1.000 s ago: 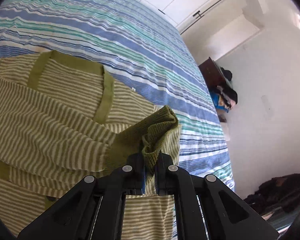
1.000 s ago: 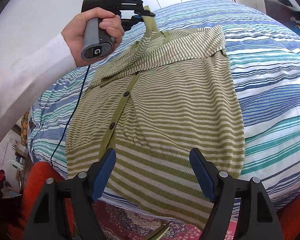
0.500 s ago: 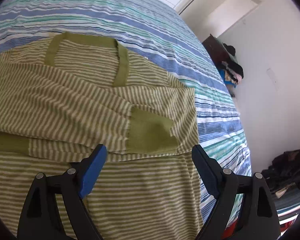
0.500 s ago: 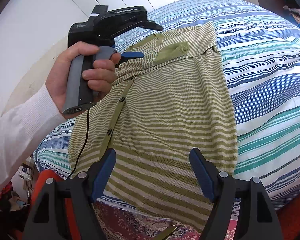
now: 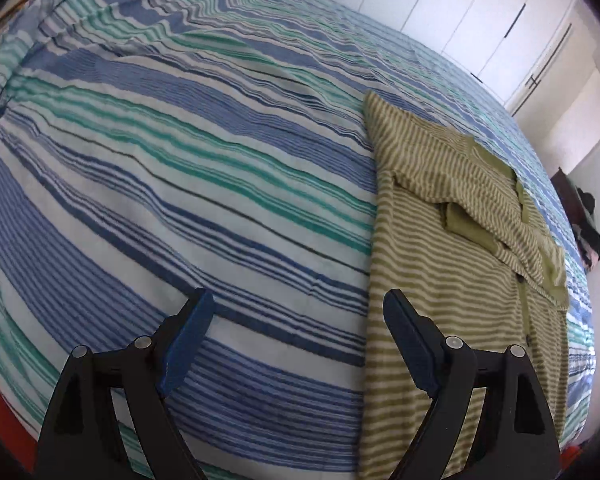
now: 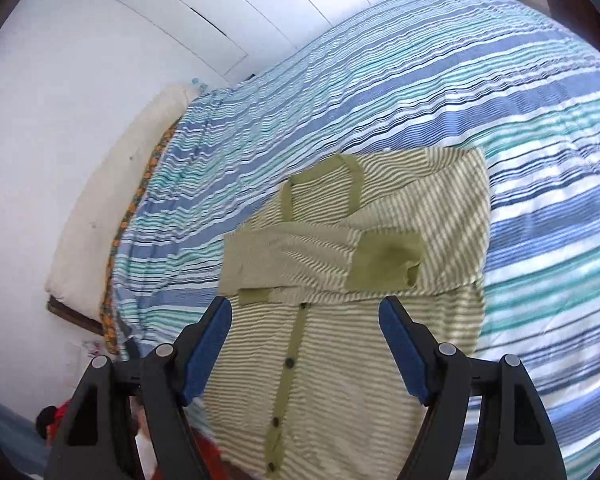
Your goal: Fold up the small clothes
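A green-and-cream striped cardigan [image 6: 340, 344] lies flat on the striped bedspread [image 6: 460, 80], buttons up, with both sleeves folded across its chest. The upper sleeve's plain green cuff [image 6: 384, 264] lies on the right side. My right gripper [image 6: 304, 344] is open and empty above the cardigan's button band. In the left wrist view the cardigan [image 5: 460, 300] lies to the right. My left gripper [image 5: 296, 340] is open and empty over the bare bedspread [image 5: 180, 160], its right finger at the cardigan's edge.
A white wall and wardrobe doors [image 6: 260, 8] stand behind the bed. A cream mattress edge [image 6: 112, 184] shows at the left. Dark furniture with clothes [image 5: 584, 216] stands at the far right. Red fabric [image 6: 212, 456] lies below the bed's near edge.
My left gripper let go of the sleeve cuff, opened, and swung away to the left over the bare bedspread. My right gripper moved up over the cardigan's middle.
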Action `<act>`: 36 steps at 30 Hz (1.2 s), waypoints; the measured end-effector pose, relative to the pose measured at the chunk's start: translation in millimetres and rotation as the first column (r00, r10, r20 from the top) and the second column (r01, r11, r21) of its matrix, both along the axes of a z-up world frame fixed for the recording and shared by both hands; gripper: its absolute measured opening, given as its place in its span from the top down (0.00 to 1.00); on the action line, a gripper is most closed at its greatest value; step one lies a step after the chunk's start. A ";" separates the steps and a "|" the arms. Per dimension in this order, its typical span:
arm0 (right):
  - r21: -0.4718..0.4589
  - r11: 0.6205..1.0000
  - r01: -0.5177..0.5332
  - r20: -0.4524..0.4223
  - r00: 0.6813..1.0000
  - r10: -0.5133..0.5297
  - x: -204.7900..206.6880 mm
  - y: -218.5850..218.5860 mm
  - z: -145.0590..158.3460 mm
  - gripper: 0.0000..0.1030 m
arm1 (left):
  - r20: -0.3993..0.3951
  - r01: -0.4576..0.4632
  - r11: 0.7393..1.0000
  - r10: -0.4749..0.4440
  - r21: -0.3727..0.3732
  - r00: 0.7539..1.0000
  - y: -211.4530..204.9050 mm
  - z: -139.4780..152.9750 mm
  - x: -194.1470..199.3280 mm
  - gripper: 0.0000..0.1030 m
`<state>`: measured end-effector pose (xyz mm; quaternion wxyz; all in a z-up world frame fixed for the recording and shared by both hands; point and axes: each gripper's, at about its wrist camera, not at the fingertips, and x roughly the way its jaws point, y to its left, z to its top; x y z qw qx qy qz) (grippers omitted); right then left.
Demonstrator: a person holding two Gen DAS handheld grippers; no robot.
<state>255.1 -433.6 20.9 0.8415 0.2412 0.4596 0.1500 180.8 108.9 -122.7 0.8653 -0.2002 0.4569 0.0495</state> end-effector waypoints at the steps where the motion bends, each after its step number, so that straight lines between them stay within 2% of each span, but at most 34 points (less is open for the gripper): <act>1: -0.061 0.998 0.009 -0.025 1.000 -0.010 24.3 -3.2 -18.9 0.30 | 0.010 -0.025 1.000 0.025 -0.008 1.000 8.4 -3.5 -12.3 0.15; 2: -0.092 0.996 0.000 -0.075 0.997 -0.007 47.6 -6.7 -41.3 0.35 | 0.025 -0.035 0.999 0.035 -0.008 0.999 14.5 -5.8 -23.0 0.15; 3: -0.105 0.995 -0.002 -0.125 0.992 -0.011 67.2 -10.7 -63.4 0.45 | 0.034 -0.038 0.999 0.038 0.007 0.999 16.9 -7.2 -30.2 0.15; 4: -0.094 0.995 0.014 -0.163 0.986 -0.029 81.1 -14.4 -82.0 0.46 | 0.037 -0.034 0.999 0.033 0.029 0.999 18.6 -7.4 -34.9 0.15; 6: -0.060 0.998 0.029 -0.175 0.984 -0.039 97.6 -16.6 -104.0 0.47 | 0.032 -0.007 0.998 0.005 0.058 0.999 18.2 -6.8 -36.6 0.15; 11: -0.096 0.995 -0.025 -0.199 0.980 0.006 112.3 -0.3 -124.8 0.47 | 0.019 0.018 0.994 -0.020 0.109 1.000 15.3 -12.1 -36.3 0.12; 15: -0.108 0.989 -0.101 -0.180 0.980 0.080 107.2 11.2 -125.0 0.49 | 0.015 0.035 0.987 -0.038 0.155 0.999 10.5 -14.7 -36.2 0.08; 18: -0.206 0.966 -0.158 -0.169 0.978 0.123 108.7 23.1 -124.3 0.93 | 0.015 0.034 0.986 -0.036 0.162 0.999 10.2 -15.0 -36.4 0.08; 20: -0.281 0.944 -0.171 -0.144 0.980 0.134 110.0 32.7 -114.7 0.93 | 0.018 0.032 0.987 -0.035 0.155 0.999 11.5 -14.0 -37.7 0.08; 22: -0.376 0.915 -0.148 -0.054 0.989 0.138 106.8 39.9 -93.5 0.93 | 0.022 0.031 0.988 -0.034 0.150 0.999 12.3 -14.2 -38.8 0.08; 24: -0.449 0.885 -0.125 -0.011 0.991 0.134 107.1 44.4 -83.6 0.92 | 0.017 0.032 0.986 -0.035 0.161 0.999 10.3 -15.1 -37.4 0.08; 26: -0.475 0.866 -0.153 -0.074 0.988 0.134 112.6 47.3 -97.1 0.92 | 0.012 0.037 0.983 -0.040 0.179 0.999 7.4 -15.6 -36.1 0.08; 28: -0.519 0.837 -0.171 -0.152 0.983 0.106 114.9 44.8 -113.1 0.72 | 0.013 0.042 0.981 -0.045 0.187 0.999 6.7 -15.8 -36.6 0.07; 29: -0.532 0.832 -0.156 -0.147 0.985 0.090 112.6 42.1 -113.1 0.71 | 0.015 0.044 0.982 -0.048 0.185 0.999 7.3 -15.9 -37.1 0.07; 32: -0.487 0.871 -0.058 -0.030 0.998 0.050 96.9 31.9 -88.7 0.71 | 0.021 0.047 0.982 -0.052 0.185 0.998 8.0 -17.1 -37.6 0.07; 34: -0.413 0.905 -0.101 0.039 0.991 0.128 87.4 42.4 -72.9 0.71 | 0.018 0.049 0.980 -0.053 0.195 0.998 6.2 -18.4 -36.6 0.06; 36: -0.369 0.908 -0.197 0.036 0.973 0.226 85.9 62.5 -74.8 0.72 | 0.014 0.051 0.978 -0.055 0.204 0.998 4.5 -19.2 -35.3 0.04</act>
